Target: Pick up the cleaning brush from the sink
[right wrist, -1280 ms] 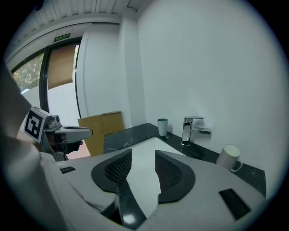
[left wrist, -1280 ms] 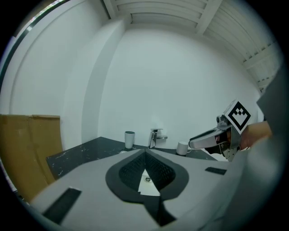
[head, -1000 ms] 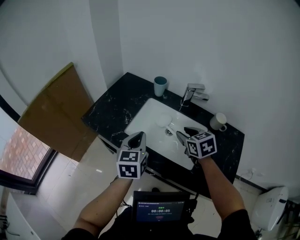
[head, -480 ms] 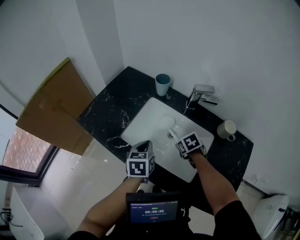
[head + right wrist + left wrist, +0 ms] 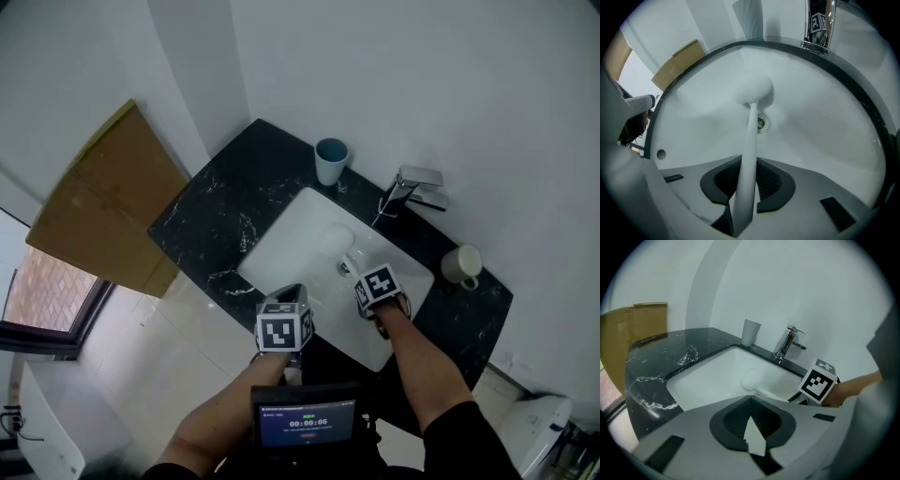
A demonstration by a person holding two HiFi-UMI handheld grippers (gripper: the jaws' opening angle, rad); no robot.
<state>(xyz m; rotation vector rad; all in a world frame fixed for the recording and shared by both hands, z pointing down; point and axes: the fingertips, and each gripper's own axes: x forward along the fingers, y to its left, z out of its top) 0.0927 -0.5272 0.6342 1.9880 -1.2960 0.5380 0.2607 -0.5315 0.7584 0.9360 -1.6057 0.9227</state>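
A white cleaning brush (image 5: 337, 240) lies in the white sink (image 5: 281, 246), its round head (image 5: 753, 89) near the drain and its handle (image 5: 746, 159) running toward me. My right gripper (image 5: 366, 278) points steeply down into the basin. Its jaws are closing, and the pads touch the handle on both sides (image 5: 745, 165). My left gripper (image 5: 293, 293) hovers over the sink's near edge, shut and holding nothing (image 5: 750, 399). In the left gripper view the brush head (image 5: 751, 379) shows beyond the tips, and the right gripper's marker cube (image 5: 818, 382) is at the right.
A chrome faucet (image 5: 412, 187) stands behind the sink on the black marble counter (image 5: 220, 211). A blue cup (image 5: 330, 159) is at the back left, a white mug (image 5: 461, 264) at the right. A cardboard sheet (image 5: 103, 206) leans left of the counter.
Both grippers have come down toward the sink. The right one dropped into the basin and closed from wide open onto the brush handle; the left lowered to the near edge.
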